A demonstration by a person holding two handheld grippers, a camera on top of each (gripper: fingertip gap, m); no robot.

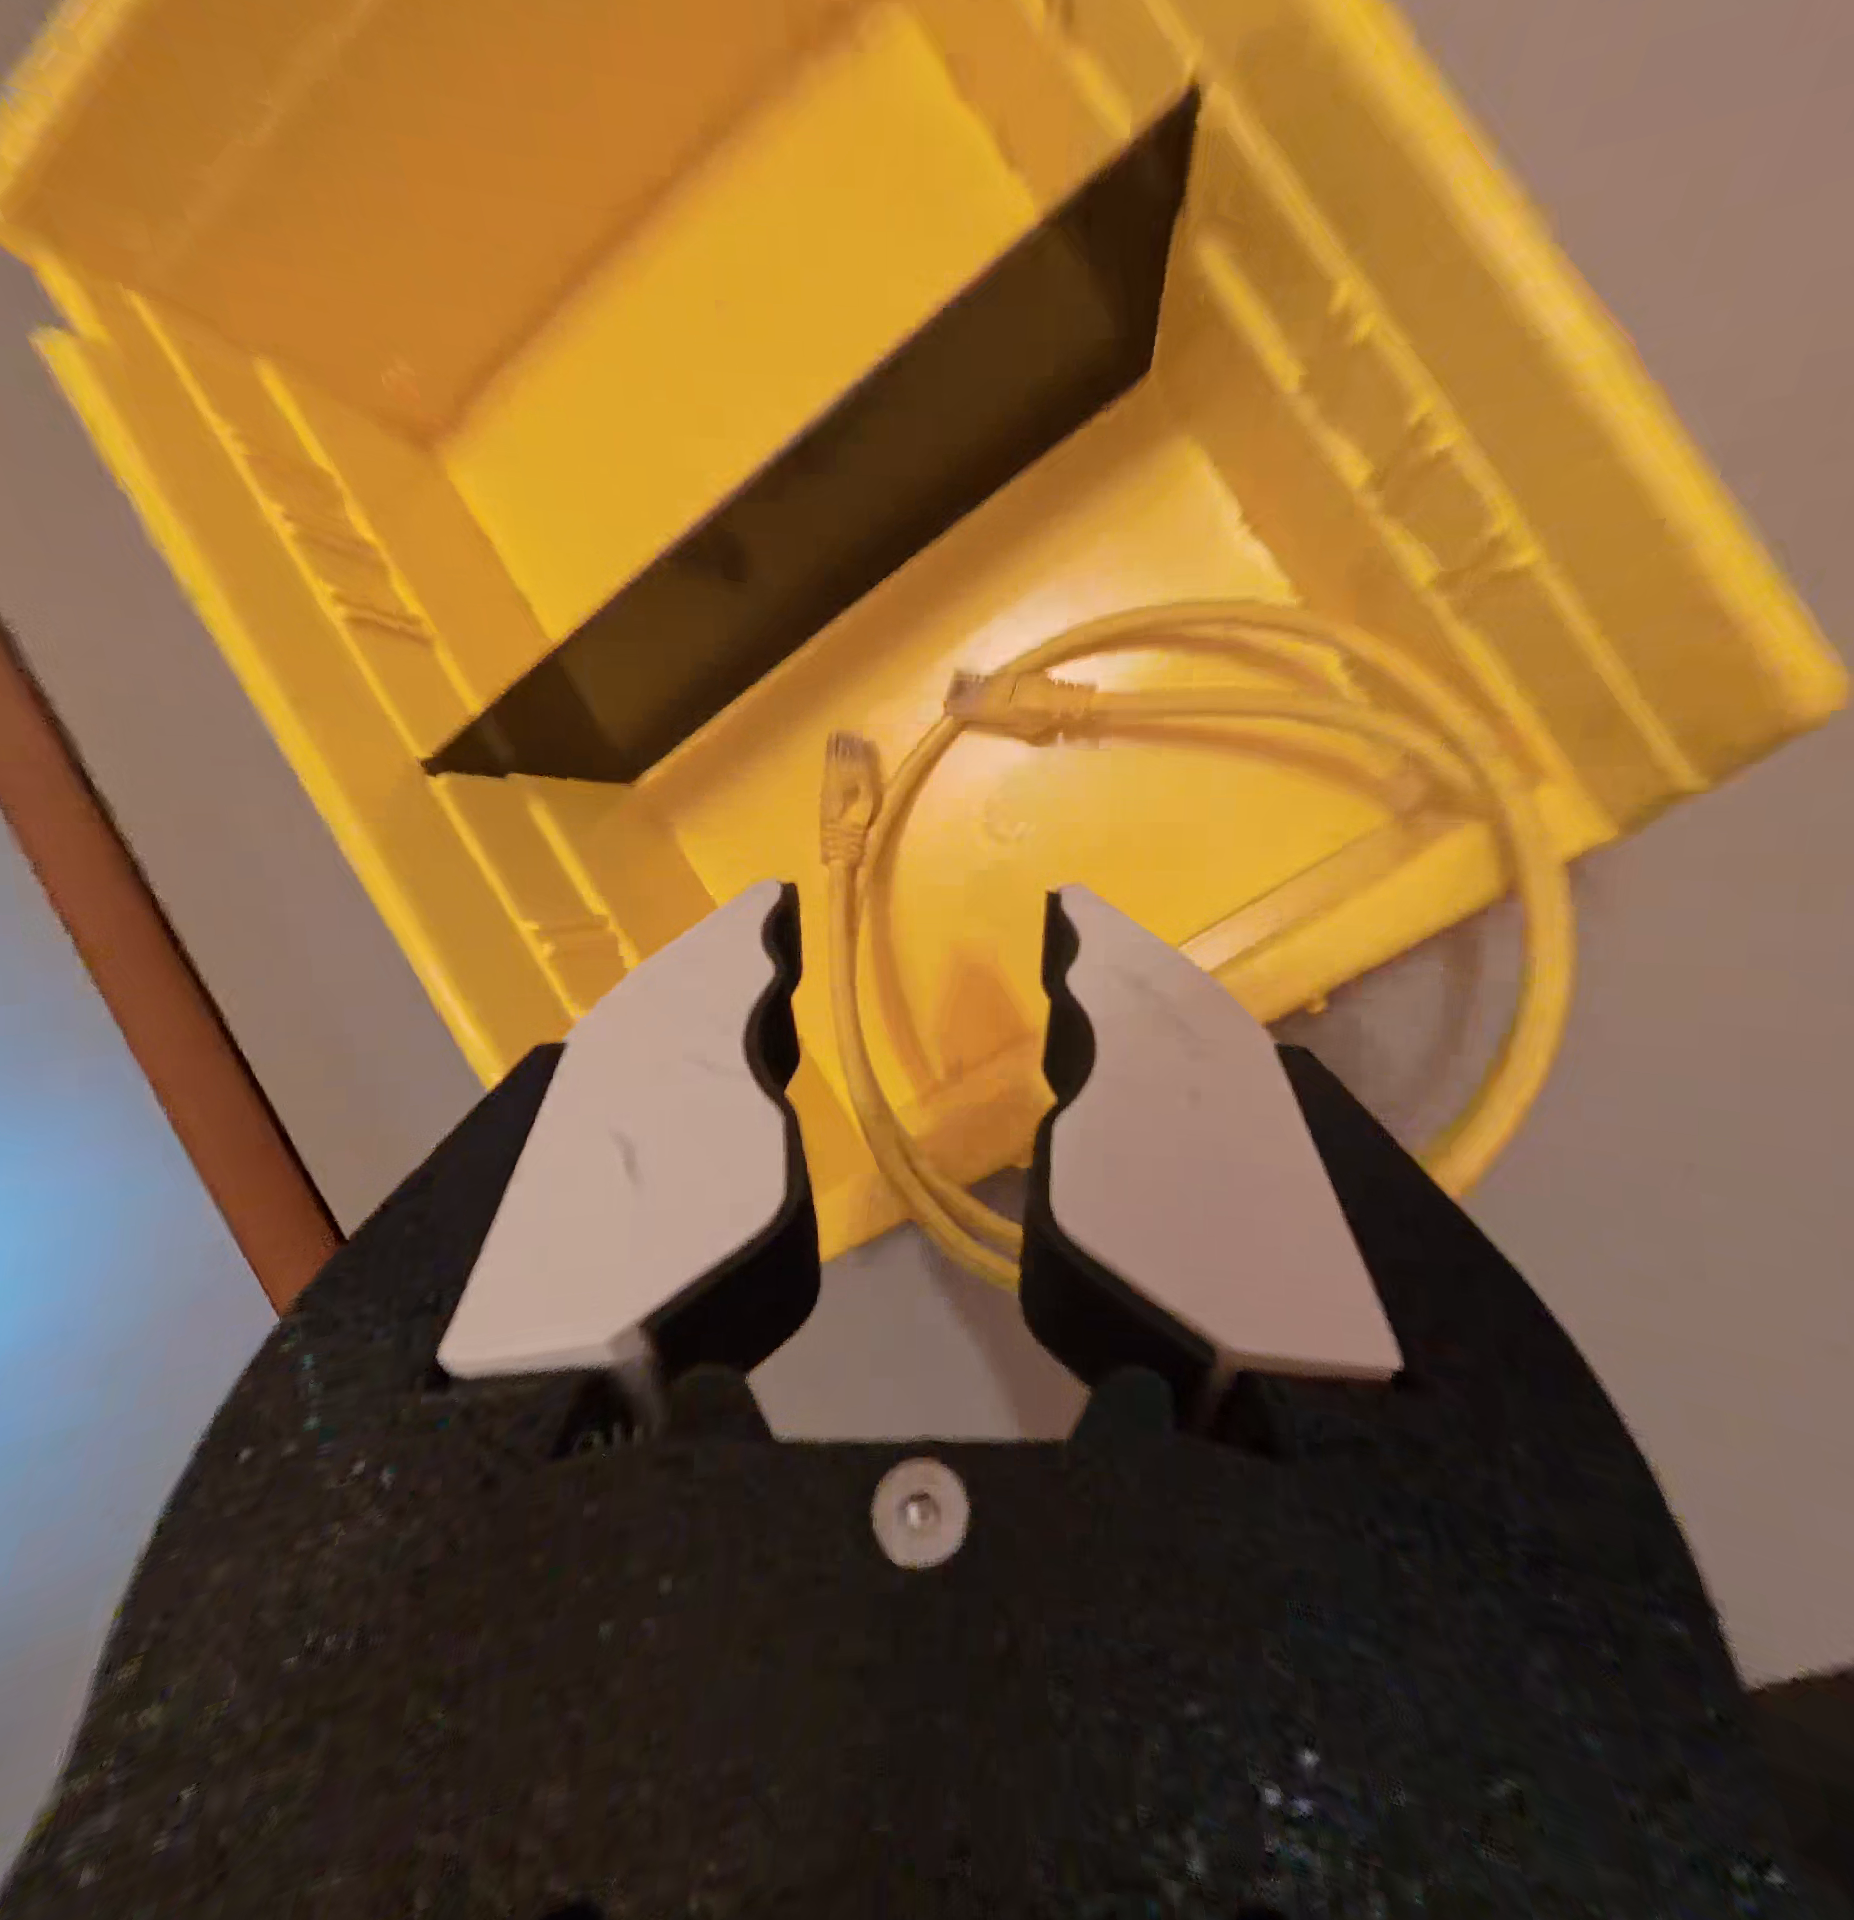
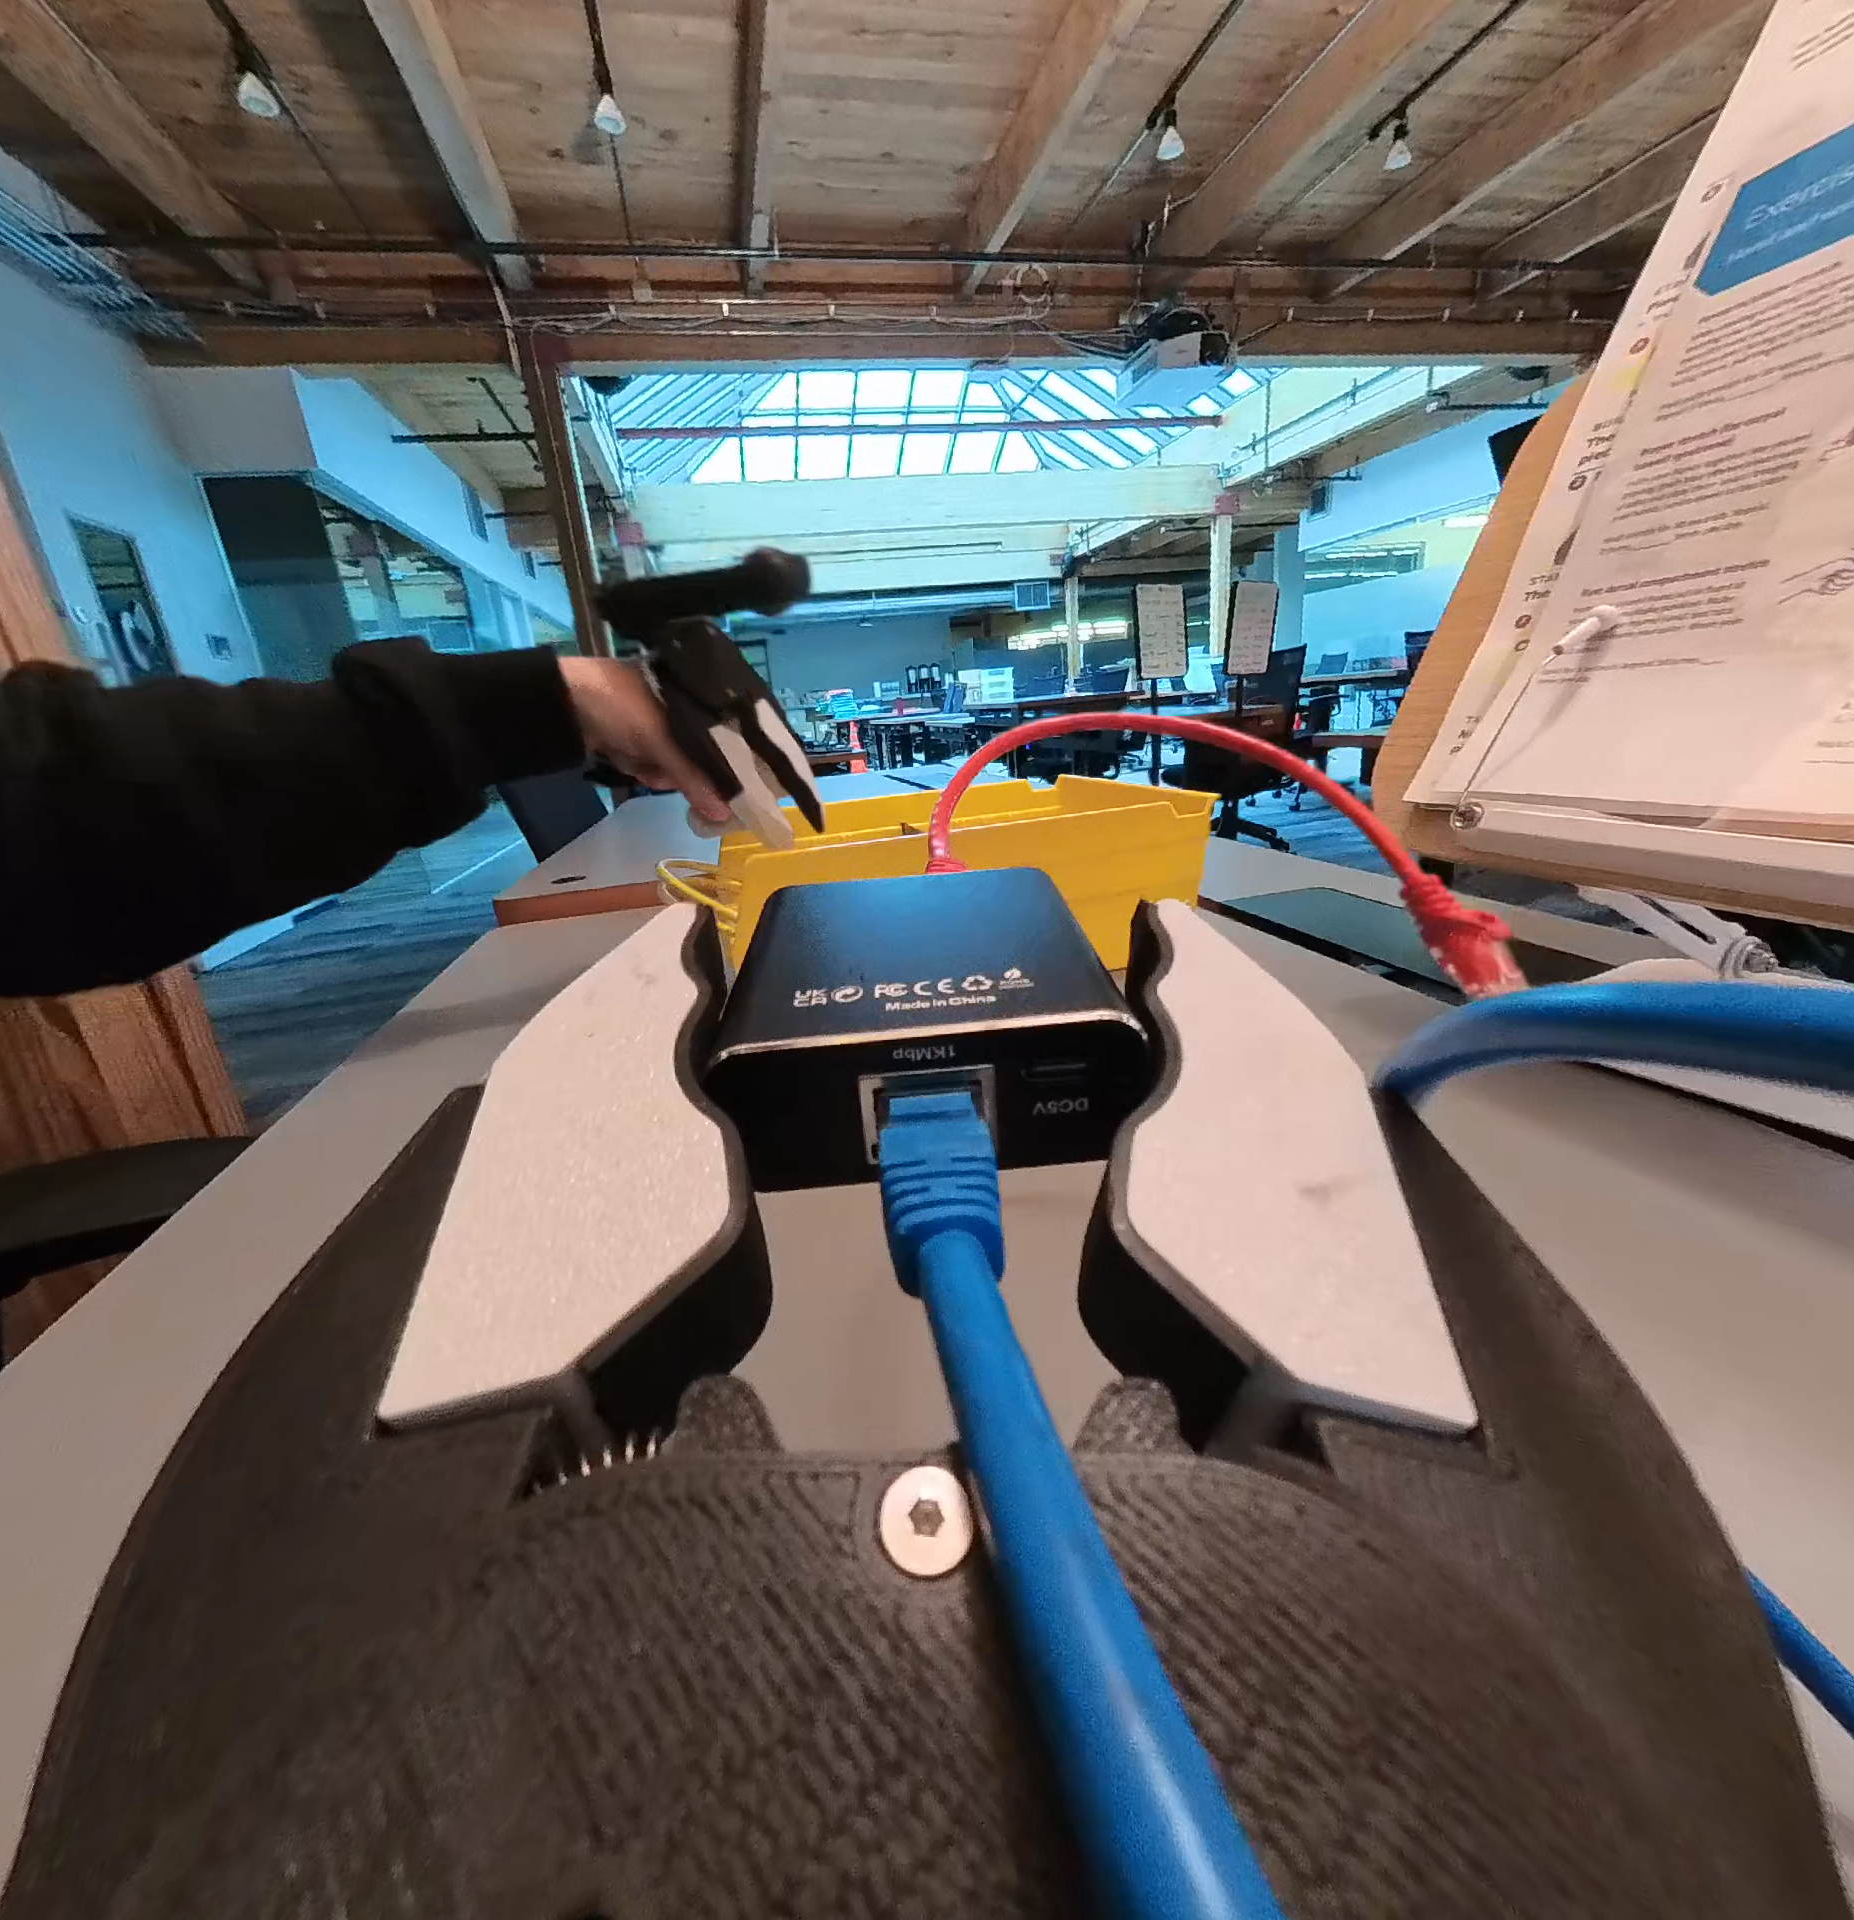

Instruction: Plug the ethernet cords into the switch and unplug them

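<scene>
In the right wrist view my right gripper (image 2: 928, 940) is shut on the black switch (image 2: 918, 997), a finger on each side. A blue ethernet cord (image 2: 944, 1174) is plugged into its near port. A red cord (image 2: 1110, 732) is plugged into its far side and arcs right; its free plug (image 2: 1474, 951) hangs above the table. In the left wrist view my left gripper (image 1: 921, 914) is open and empty above a coiled yellow cord (image 1: 1162, 717) lying in a yellow bin (image 1: 1422, 312). One yellow plug (image 1: 848, 795) lies just ahead of the fingertips.
The yellow bin (image 2: 1131, 831) stands behind the switch, with the left gripper (image 2: 772, 800) and a dark-sleeved arm (image 2: 227, 769) over it. A black divider (image 1: 819, 488) splits the bin. A tilted board with papers (image 2: 1681, 468) stands at the right. The grey table (image 2: 1629, 1247) ends at the left.
</scene>
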